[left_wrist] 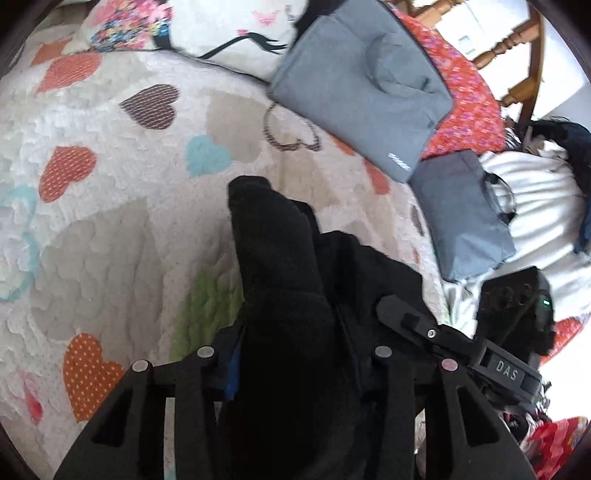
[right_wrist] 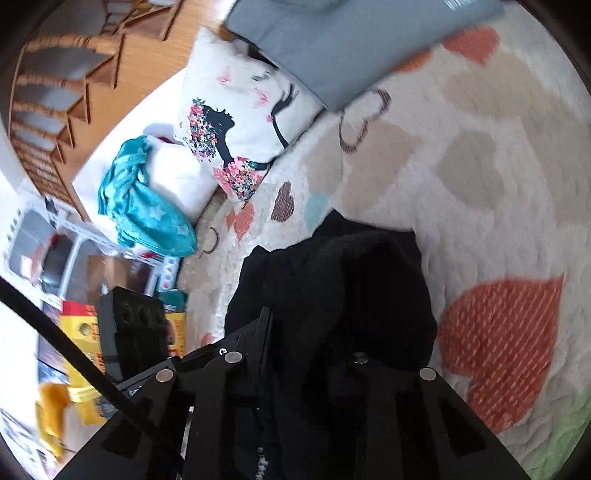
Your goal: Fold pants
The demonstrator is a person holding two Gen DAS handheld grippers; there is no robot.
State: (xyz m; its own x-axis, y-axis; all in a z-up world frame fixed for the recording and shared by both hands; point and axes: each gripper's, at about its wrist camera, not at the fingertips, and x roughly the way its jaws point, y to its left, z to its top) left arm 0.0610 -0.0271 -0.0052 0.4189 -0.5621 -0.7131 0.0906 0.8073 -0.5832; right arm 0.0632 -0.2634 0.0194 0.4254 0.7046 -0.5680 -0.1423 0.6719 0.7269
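Heart-print quilt mostly bare; two grey folded garments lie at its far side. Folding looks early: black pants bunched, not flat, no clean crease visible. Thick, fuzzy fabric, lifted in a bundle off the quilt. Left gripper and right gripper each partly closed, pinching that cloth.

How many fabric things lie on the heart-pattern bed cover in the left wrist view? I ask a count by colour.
Black: 1, the pants
Grey: 2, a large folded piece and a smaller one
White printed: 1, a pillow
Total: 4
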